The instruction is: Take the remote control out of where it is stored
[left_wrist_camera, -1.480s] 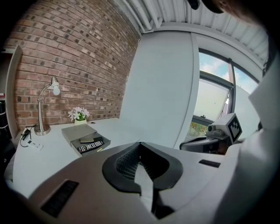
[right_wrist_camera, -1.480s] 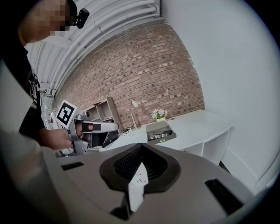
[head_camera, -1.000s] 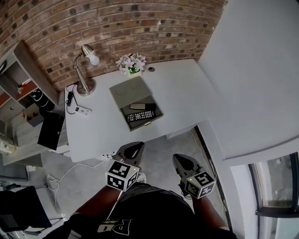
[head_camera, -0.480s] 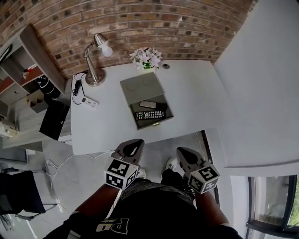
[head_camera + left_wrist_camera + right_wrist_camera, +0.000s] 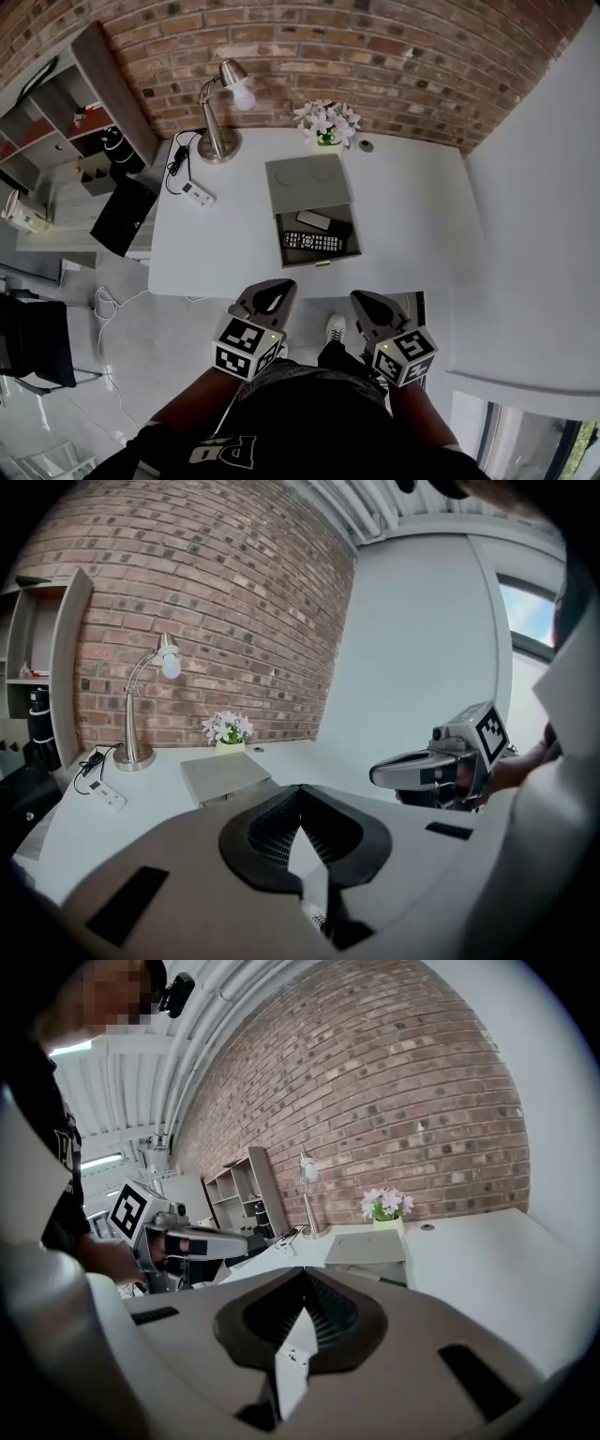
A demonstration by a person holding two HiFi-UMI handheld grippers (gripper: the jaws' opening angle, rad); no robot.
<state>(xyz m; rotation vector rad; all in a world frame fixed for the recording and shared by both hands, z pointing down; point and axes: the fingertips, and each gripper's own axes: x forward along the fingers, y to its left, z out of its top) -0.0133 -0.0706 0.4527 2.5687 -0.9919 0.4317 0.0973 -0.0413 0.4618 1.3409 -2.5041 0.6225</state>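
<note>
Shows 1 remote control lying in the open drawer of a grey box. Shows 2 tongs, left gripper and right gripper, side by side, well short of that box, both closed and empty.

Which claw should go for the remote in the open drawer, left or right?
Left, narrowly. Both claws are shut and short of the desk edge, but the left claw sits slightly nearer the remote in the drawer than the right claw. Either must open first.
</note>
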